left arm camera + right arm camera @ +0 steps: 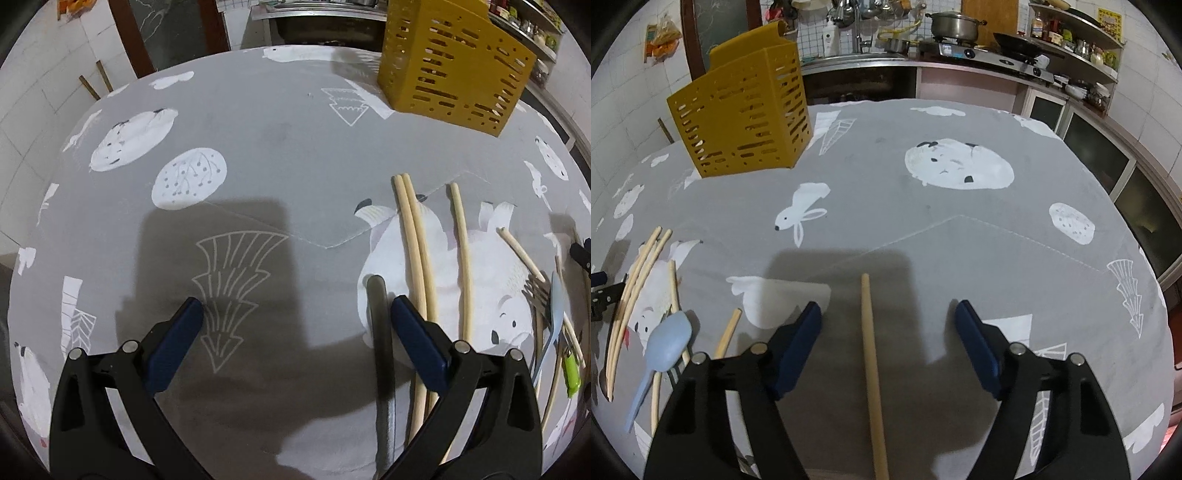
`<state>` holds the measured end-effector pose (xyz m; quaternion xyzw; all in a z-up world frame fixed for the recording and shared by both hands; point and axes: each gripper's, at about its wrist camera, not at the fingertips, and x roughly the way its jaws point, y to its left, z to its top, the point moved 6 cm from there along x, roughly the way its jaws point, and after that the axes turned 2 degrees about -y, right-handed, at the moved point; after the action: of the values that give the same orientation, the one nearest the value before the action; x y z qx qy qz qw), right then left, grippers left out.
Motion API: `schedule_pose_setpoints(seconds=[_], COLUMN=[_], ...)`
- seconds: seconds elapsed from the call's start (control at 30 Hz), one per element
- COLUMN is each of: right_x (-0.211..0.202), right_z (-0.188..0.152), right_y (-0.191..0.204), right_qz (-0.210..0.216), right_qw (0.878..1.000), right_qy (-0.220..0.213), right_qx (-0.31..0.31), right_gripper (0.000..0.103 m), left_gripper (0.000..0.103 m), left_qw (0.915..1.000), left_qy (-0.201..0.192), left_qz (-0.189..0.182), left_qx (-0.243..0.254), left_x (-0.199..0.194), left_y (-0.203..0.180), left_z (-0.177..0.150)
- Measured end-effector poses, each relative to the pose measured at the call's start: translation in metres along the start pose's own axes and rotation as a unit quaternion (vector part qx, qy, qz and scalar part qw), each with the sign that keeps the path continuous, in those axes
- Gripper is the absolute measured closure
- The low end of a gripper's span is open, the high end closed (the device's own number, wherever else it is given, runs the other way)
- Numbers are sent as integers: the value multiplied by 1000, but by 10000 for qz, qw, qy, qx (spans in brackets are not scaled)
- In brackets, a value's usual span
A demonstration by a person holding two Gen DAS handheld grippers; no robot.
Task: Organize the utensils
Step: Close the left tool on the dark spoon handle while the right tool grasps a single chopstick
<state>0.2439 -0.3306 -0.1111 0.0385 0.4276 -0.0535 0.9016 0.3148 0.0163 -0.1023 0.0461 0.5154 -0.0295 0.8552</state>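
Utensils are all on the grey printed tablecloth (258, 147) as far as you can see, so by my reading the sorting has barely begun. Through its slots, the yellow slotted holder (454, 70) at the far side shows nothing you could call a utensil for certain.

Your left gripper (295, 317) hangs with its jaws wide apart, holding nothing. Just inside its right finger lies a dark handle (380, 332), and just beyond that finger a pair of chopsticks (413, 240), then a single chopstick (461, 258). Further right sit a fork (537, 291), a pale blue spoon (554, 321) and a small green item (570, 369) that is too small to identify.

Your right gripper (888, 321) is likewise spread open and empty, with one lone chopstick (871, 369) lying lengthwise between its fingers, not yet gripped. Everything visible remains to be put in the holder.
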Motion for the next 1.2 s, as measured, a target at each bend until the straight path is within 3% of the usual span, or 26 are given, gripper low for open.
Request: schedule_pose_setpoints(seconds=[0.27, 0.37, 0.47, 0.53, 0.63, 0.87, 1.07, 1.2], right_x=[6, 9, 12, 13, 12, 10, 12, 14], right_z=[3, 6, 10, 10, 10, 14, 18, 21], right_y=[6, 6, 6, 7, 8, 14, 20, 16], right_qz=[-35, -10, 5, -27, -67, 134, 195, 326], right_qw=[9994, 9992, 9992, 9992, 9992, 9990, 9984, 9984], right_qy=[103, 258, 340, 337, 329, 342, 397, 413], right_qx=[-322, -296, -220, -231, -200, -243, -352, -225], right_gripper=[29, 29, 29, 29, 31, 55, 66, 73], left_gripper=[5, 10, 23, 43, 54, 54, 52, 52], left_qw=[9999, 9998, 9998, 9998, 9999, 9998, 9996, 9996], left_qy=[5, 44, 39, 16, 58, 151, 223, 205], left_qz=[-103, -162, -161, -151, -146, -21, 79, 26], left_qx=[34, 65, 111, 112, 45, 98, 121, -170], left_x=[5, 6, 2, -2, -4, -2, -2, -3], left_y=[0, 0, -3, -6, -7, -11, -13, -12], left_z=[2, 6, 7, 7, 8, 8, 7, 6])
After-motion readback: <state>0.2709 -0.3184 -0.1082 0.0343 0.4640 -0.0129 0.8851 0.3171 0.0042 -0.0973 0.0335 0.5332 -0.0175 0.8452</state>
